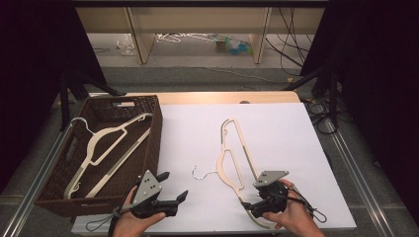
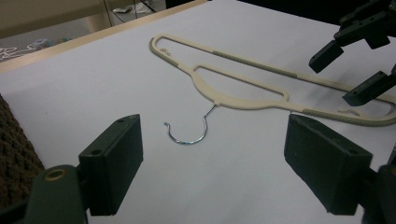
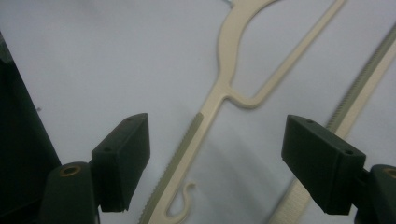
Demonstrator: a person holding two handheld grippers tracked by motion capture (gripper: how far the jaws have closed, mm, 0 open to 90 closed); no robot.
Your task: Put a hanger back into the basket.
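Both the left gripper (image 1: pixel 173 186) and the right gripper (image 3: pixel 215 161) gape wide, holding nothing. The right one hangs over the cream hanger (image 1: pixel 232 158) on the white table (image 1: pixel 276 128). No legible writing anywhere.

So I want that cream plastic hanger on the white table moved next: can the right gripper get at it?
Probably yes: the right gripper is open just above the cream hanger's near arm, nothing between.
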